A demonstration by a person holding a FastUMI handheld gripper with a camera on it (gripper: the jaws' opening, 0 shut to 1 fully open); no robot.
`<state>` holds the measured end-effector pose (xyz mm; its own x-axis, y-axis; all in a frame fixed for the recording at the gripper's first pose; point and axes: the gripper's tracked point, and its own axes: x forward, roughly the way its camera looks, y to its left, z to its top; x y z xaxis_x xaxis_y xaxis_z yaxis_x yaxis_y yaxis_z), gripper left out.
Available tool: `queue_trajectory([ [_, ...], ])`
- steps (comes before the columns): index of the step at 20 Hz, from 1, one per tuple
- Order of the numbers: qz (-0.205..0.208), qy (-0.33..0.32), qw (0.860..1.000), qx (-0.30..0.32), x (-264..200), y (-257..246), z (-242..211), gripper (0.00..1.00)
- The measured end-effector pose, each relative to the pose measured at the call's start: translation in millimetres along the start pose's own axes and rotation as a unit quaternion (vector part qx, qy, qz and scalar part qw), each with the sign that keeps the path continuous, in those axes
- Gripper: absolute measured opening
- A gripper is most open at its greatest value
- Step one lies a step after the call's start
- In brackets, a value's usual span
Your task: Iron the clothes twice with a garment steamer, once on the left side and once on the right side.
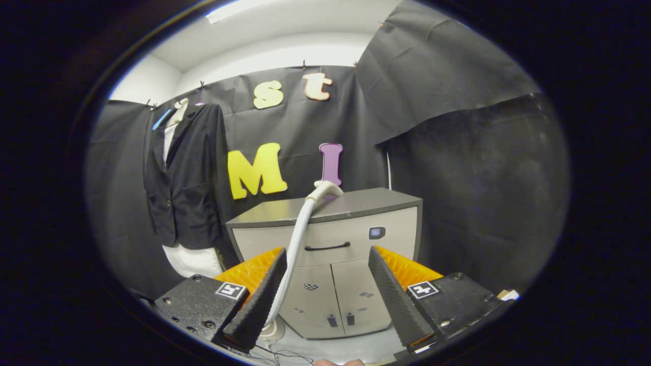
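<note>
Dark jacket (185,178) hangs left of the upright white steamer (300,229).

The steamer hose (297,239) has its lower end hidden behind the gripper (325,284) finger

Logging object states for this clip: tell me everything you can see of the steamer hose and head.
The steamer hose is a pale grey, smooth flexible tube. It rises from a round base by the floor, passes in front of the grey cabinet, and ends in a white curved steamer head resting on the cabinet's top. The open gripper does not hold it; the hose runs just beside one gripper finger, and contact cannot be told. The dark jacket hangs apart from it.
</note>
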<state>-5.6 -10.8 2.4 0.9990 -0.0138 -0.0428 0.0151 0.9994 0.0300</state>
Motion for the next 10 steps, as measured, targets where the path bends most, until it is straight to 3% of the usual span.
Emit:
queue_trajectory([
  [10, 0.007, 0.022, 1.0, 0.004, 18, 20, 31, 1.0],
])
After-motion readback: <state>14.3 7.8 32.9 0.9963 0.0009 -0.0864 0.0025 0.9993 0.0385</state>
